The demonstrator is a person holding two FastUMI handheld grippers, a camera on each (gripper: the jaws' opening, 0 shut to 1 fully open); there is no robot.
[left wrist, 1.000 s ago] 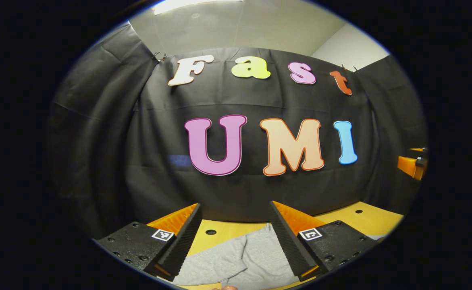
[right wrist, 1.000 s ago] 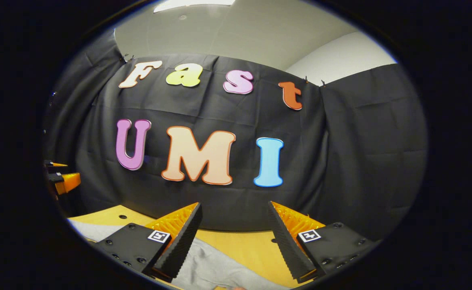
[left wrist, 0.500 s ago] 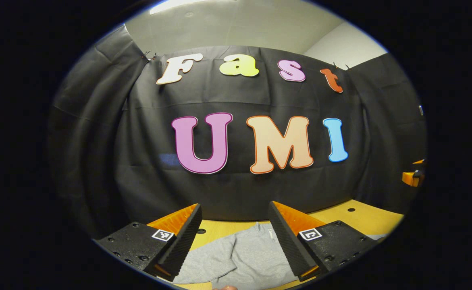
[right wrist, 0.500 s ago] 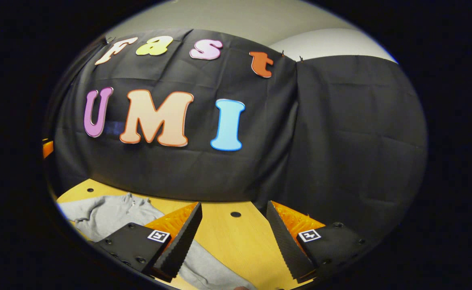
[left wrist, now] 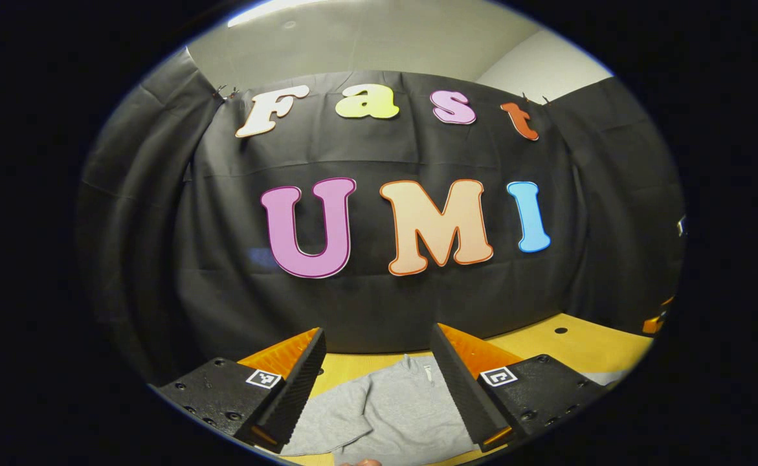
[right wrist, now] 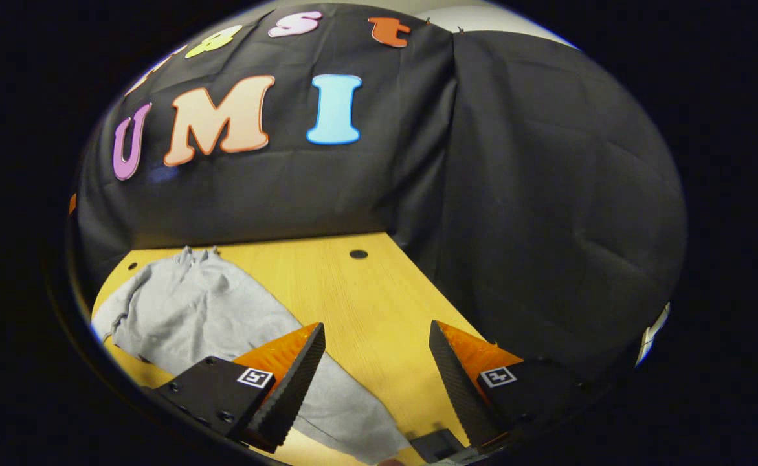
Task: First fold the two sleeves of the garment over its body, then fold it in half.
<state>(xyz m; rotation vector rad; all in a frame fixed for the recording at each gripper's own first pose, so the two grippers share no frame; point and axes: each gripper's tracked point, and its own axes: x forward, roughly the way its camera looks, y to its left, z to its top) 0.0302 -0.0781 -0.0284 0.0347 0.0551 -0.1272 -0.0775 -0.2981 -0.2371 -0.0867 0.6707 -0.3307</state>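
Observation:
A grey garment (left wrist: 391, 408) lies on the wooden table (left wrist: 573, 343), its collar with a small zip pointing toward the back wall. My left gripper (left wrist: 377, 366) hangs open above it, nothing between its fingers. In the right gripper view the same grey garment (right wrist: 191, 310) spreads across the left of the table (right wrist: 353, 298), and one sleeve (right wrist: 346, 414) runs down toward the front. My right gripper (right wrist: 377, 362) is open above the bare wood just right of that sleeve, holding nothing. A bit of the other gripper (left wrist: 654, 323) shows orange at the far right of the left gripper view.
Black cloth walls close off the back and right side of the table. Round holes (right wrist: 358, 254) dot the tabletop. A small dark object (right wrist: 437, 445) sits at the table's near edge between the right gripper's fingers.
The right gripper has tipped downward and swung right, bringing much more of the table and garment into its view. The left gripper has shifted slightly, with more of the garment's collar showing.

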